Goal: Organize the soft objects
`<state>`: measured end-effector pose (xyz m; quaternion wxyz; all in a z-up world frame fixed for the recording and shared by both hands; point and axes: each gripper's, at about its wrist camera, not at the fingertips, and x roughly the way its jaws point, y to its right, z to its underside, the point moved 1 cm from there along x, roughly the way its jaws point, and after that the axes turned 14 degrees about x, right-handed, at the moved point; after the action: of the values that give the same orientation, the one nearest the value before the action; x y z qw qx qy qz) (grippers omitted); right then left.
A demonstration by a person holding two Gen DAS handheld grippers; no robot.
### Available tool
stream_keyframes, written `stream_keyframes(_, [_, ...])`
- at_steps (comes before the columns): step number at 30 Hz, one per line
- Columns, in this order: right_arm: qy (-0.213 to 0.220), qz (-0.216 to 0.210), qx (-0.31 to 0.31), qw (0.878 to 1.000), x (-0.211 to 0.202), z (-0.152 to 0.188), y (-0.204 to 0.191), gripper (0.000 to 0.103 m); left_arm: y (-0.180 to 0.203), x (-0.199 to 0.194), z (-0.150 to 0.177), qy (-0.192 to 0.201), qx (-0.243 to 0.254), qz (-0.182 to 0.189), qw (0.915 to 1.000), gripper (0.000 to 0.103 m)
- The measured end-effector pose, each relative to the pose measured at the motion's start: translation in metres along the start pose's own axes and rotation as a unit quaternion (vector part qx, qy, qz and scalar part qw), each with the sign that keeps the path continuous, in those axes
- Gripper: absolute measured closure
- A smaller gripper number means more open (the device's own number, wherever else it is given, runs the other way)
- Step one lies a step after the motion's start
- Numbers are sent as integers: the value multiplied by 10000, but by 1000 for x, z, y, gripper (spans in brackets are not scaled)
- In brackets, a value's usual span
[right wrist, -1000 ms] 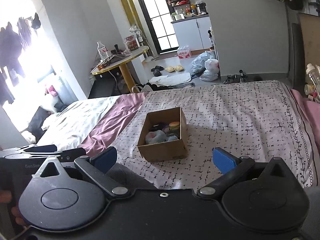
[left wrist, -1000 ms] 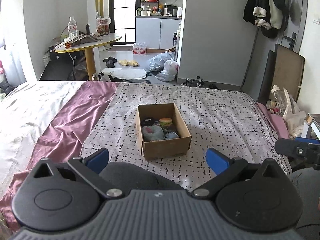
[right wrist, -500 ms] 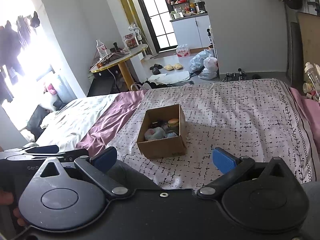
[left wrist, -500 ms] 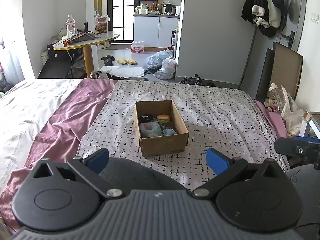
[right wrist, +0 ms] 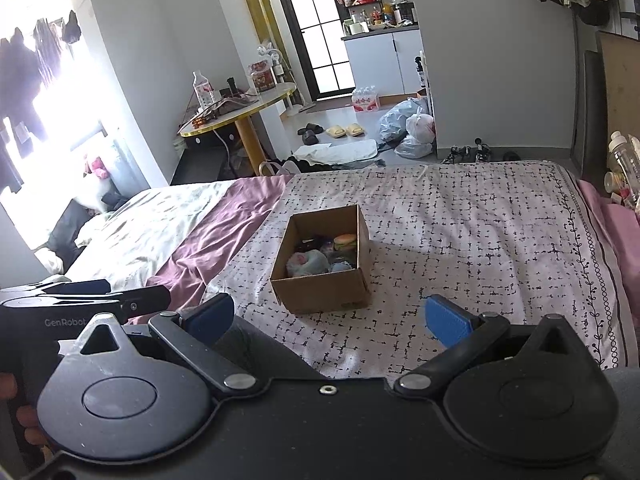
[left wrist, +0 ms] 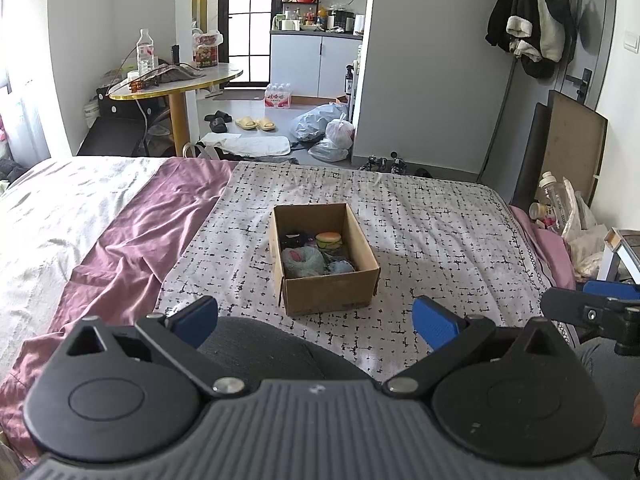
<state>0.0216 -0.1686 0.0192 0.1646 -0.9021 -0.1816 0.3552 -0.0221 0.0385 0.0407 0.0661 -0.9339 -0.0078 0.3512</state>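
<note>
A cardboard box (left wrist: 325,258) sits on the patterned bedspread (left wrist: 440,232) in the middle of the bed, holding a toy burger (left wrist: 329,239), a pale blue soft toy (left wrist: 301,260) and other small soft things. The left gripper (left wrist: 316,318) and right gripper (right wrist: 329,316) hover short of the box, fingers spread wide, both empty
</note>
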Motion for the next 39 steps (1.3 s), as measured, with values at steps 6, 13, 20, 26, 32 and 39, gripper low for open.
stream_keyframes(6, [-18, 26, -19, 10000, 0, 1, 0, 0, 0, 0, 0, -17, -20, 38, 10000, 0])
stream_keyframes(13, [-14, 70, -56, 10000, 0, 2, -1, 0, 0, 1, 1, -19, -41, 62, 10000, 0])
stream_keyframes(20, [-33, 151, -13, 9999, 2, 1, -1, 0, -1, 1, 2, -24, -52, 93, 9999, 0])
stream_keyframes(26, [-22, 162, -4, 9999, 2, 0, -1, 0, 0, 1, 2, -24, -73, 71, 9999, 0])
stream_keyframes(32, [-29, 152, -21, 9999, 2, 0, -1, 0, -2, 0, 2, 44, -104, 61, 9999, 0])
stream_keyframes(39, [-24, 151, -26, 9999, 2, 1, -1, 0, -2, -1, 2, 55, -111, 65, 9999, 0])
